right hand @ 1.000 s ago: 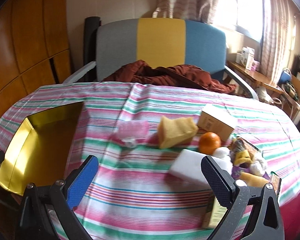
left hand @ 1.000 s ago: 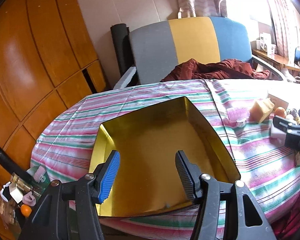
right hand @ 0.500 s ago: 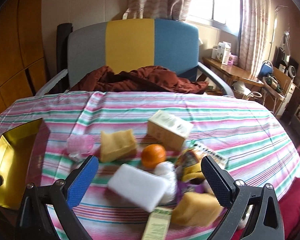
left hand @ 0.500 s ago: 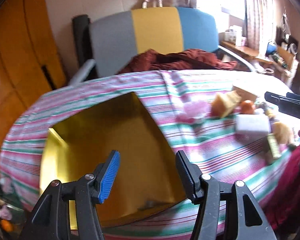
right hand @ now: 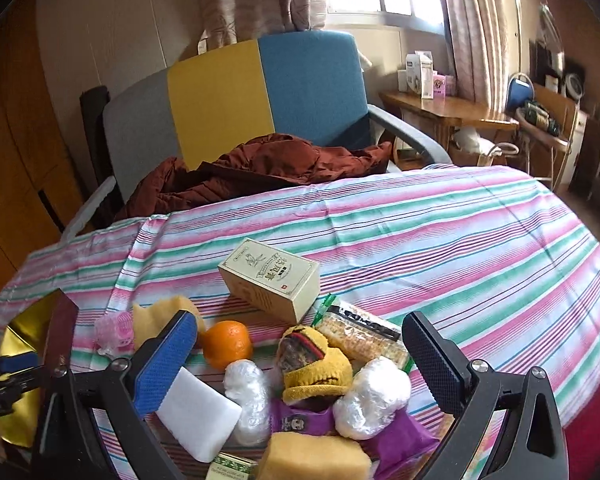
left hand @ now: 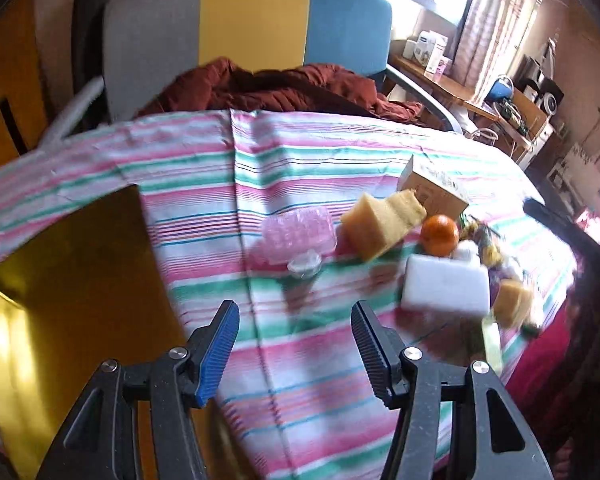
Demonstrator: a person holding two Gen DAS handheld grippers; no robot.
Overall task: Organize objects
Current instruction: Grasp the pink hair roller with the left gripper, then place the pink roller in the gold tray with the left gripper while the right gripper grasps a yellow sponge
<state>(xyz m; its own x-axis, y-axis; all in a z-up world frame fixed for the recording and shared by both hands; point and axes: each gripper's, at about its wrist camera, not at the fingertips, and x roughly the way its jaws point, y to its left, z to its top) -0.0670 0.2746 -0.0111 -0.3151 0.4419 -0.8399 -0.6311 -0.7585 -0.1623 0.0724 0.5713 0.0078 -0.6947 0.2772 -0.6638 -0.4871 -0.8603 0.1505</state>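
Left gripper (left hand: 294, 344): jaws spread apart, nothing between them, held above the striped tablecloth (left hand: 300, 184). The gold tray (left hand: 72, 280) lies to its left, close beside the blue-padded finger. Ahead and slightly right sit a pink plastic container (left hand: 298, 234) and a yellow sponge (left hand: 382, 222); the orange (left hand: 440, 235) and white foam block (left hand: 446, 290) lie further right.

Right gripper (right hand: 300, 354): jaws released, wide apart, empty, held over the pile of objects. Between and below its fingers lie the orange (right hand: 226, 342), a yellow knitted item (right hand: 314, 364), two plastic-wrapped white lumps (right hand: 374, 398) and a purple item (right hand: 396, 436). The white foam block (right hand: 198, 418) sits just beside the left finger. A cardboard box (right hand: 272, 280) lies straight ahead, and a packaged snack (right hand: 360, 336) touches the knitted item on its right.
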